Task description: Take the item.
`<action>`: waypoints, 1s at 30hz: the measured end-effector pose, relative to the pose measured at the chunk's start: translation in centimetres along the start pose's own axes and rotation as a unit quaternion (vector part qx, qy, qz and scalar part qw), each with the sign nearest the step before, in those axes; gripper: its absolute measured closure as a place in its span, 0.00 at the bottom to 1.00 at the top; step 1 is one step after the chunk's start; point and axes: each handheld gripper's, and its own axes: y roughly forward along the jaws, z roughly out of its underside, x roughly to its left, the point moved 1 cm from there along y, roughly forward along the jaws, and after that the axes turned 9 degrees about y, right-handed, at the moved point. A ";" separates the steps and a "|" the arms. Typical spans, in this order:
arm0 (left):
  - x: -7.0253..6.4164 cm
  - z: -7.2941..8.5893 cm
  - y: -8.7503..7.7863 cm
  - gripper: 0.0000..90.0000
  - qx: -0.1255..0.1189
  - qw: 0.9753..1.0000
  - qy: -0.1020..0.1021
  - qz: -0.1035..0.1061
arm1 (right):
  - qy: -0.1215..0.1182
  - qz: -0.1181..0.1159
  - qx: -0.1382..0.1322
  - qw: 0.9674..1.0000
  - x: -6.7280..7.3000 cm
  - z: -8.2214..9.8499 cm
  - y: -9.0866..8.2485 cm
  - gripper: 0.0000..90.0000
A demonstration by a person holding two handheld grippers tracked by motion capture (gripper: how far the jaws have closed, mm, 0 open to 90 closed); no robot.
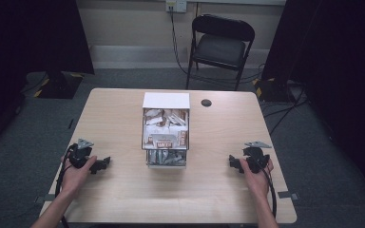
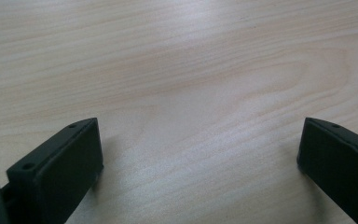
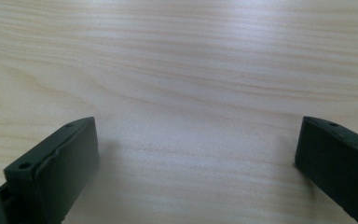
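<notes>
From the high view, a box (image 1: 166, 135) packed with small packets stands at the middle of a wooden table (image 1: 123, 199), its front drawer pulled partly toward the person. The left gripper (image 1: 105, 163) and right gripper (image 1: 231, 162) rest on the table, well apart from the box — nothing handled yet, by the look of it.

Left gripper view: jaws wide apart over bare wood.

Right gripper view: the same — jaws spread, empty.
</notes>
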 end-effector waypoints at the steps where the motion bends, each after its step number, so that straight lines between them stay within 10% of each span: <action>1: 0.0 0.0 0.0 0.00 0.000 1.000 0.000 0.000 | 0.000 0.000 0.000 1.000 0.0 0.0 0.0 0.00; 20: 0.0 0.0 0.0 0.00 0.000 1.000 0.000 0.001 | -0.010 -0.006 -0.017 1.000 0.1 -0.3 -0.6 0.18; 30: 0.0 0.0 0.0 0.00 0.000 1.000 0.000 0.001 | 0.012 -0.053 -0.046 0.997 0.5 -1.3 -2.2 0.24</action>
